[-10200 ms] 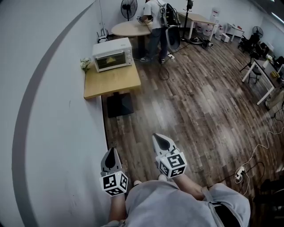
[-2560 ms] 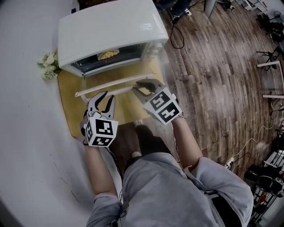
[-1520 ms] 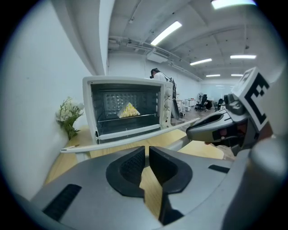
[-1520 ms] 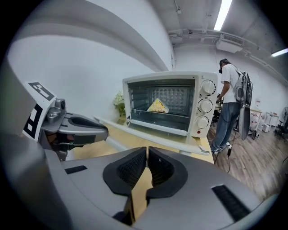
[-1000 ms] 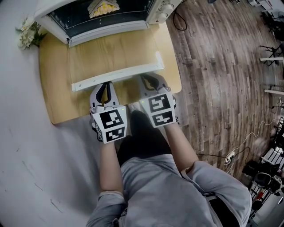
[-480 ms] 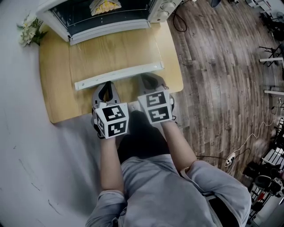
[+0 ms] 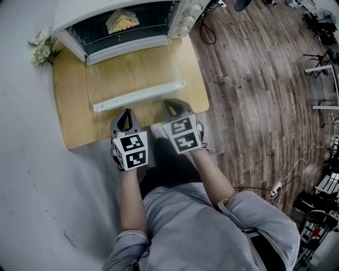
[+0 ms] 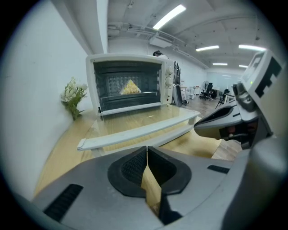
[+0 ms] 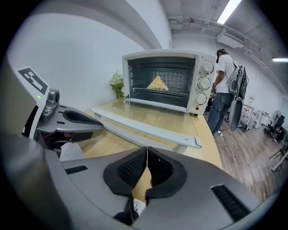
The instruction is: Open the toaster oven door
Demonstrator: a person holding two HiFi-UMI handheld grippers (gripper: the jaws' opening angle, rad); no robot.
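– So, what is counted?
– One oven (image 7: 114,6) is seen at the far end of one table (image 7: 74,124), with one bunch of flowers (image 7: 42,46) just beside it on the left. Two tools are counted, the left gripper (image 7: 126,112) and the right gripper (image 7: 172,104), both held over the table's near edge.
– How are they posed?
– Both are pointed forward and down towards the oven, side by side. The left gripper's jaws are closed together with nothing between them, and the right gripper is closed and empty likewise. Neither is touching the handle (image 7: 139,96), which lies just ahead of them.
– And the door?
– The door (image 7: 132,69) is folded down flat over the table, fully open, with its handle at the near side.
– What is held in the oven?
– One yellow, wedge-shaped piece of food (image 7: 122,21) is seen inside.
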